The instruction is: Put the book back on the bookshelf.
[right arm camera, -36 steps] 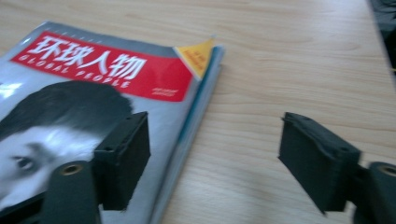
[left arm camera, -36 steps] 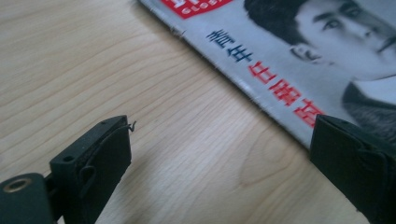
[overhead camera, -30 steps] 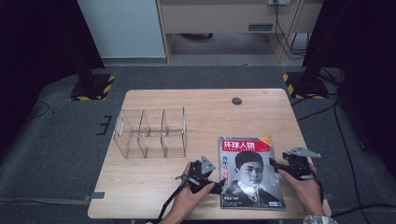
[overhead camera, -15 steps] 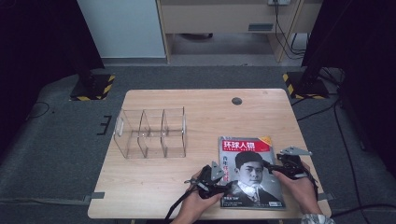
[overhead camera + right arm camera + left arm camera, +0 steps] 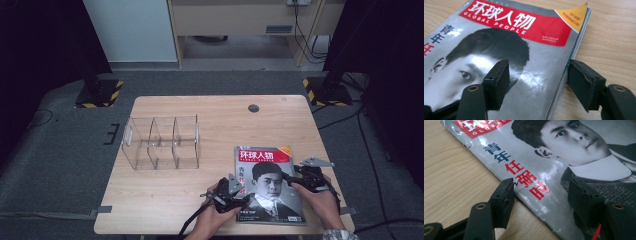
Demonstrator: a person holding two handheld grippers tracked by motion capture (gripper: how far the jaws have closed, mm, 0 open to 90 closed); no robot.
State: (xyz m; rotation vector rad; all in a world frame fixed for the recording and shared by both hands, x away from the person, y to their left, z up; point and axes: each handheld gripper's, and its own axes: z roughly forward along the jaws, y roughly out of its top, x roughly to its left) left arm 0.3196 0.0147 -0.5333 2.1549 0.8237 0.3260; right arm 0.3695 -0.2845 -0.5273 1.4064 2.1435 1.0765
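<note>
Grey carpet surrounds a light wooden table [image 5: 210, 120], with two black stands on yellow-and-black striped bases at the far corners and a pale cabinet behind. On the table's left half stands a clear acrylic organizer [image 5: 161, 142] with three compartments, upright and well apart from everything else. A small dark round grommet [image 5: 253, 108] sits near the far edge.

On the near right part of the table a magazine [image 5: 268, 184] lies flat, face up, its red title band toward the far side and a portrait on a grey cover; an orange triangle marks its far right corner. Its near edge lies close to the table's near edge.

Left gripper [image 5: 231, 192]: held at the magazine's left edge, near its lower corner. In the left gripper view the left gripper [image 5: 540, 197] straddles that edge, one jaw over bare wood just beside the worn spine, the other over the cover. Its jaws stand spread and have just been closing; the edge lies between them, and whether the pads touch the magazine cannot be told.

Right gripper [image 5: 306, 176]: held at the magazine's right edge, about halfway along it. In the right gripper view the right gripper [image 5: 539, 80] straddles the page edges, one jaw above the cover, the other beside the stacked pages over the wood. These jaws are also spread and have just been closing, with no pinch visible.
</note>
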